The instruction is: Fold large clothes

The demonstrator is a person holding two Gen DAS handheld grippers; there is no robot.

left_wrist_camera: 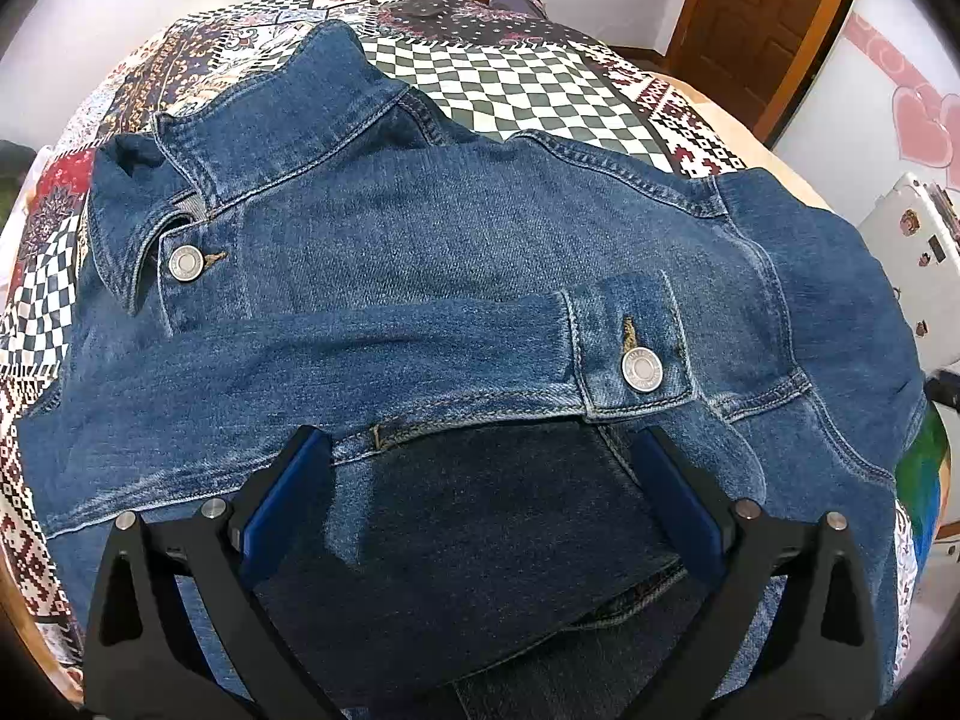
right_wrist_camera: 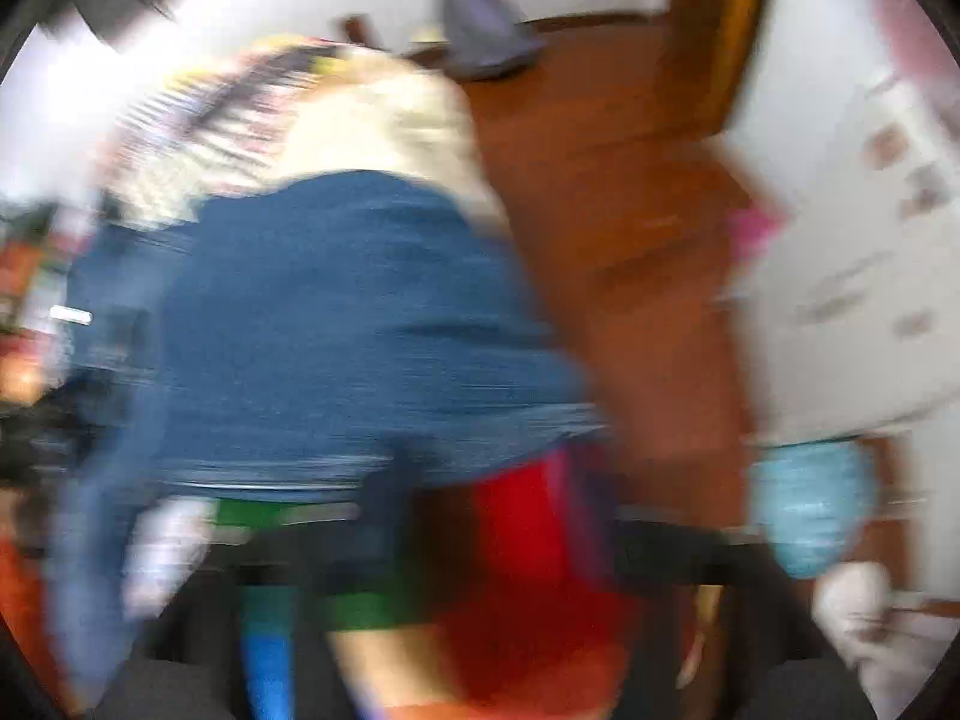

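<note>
1. Left wrist view: a patchwork quilt (left_wrist_camera: 540,96) of checks and florals is covering the bed, with a wooden door (left_wrist_camera: 774,18) and a white wall beyond it. A denim jacket (left_wrist_camera: 420,252) is lying spread across the quilt, directly ahead of the left gripper (left_wrist_camera: 480,456). Its collar (left_wrist_camera: 240,138) is sitting up and to the left of the tool, and a buttoned cuff (left_wrist_camera: 636,354) is resting just ahead of the right finger. The jaws are standing wide apart, with darker denim lying between them and nothing being pinched.

2. Right wrist view: everything is smearing with motion blur over a wooden floor (right_wrist_camera: 600,180) and a white wall. The denim jacket (right_wrist_camera: 336,312) is showing ahead and left of the right gripper (right_wrist_camera: 480,546), whose dark fingers are spreading wide at the bottom edge. Red and green shapes beneath are too blurred to identify.
</note>
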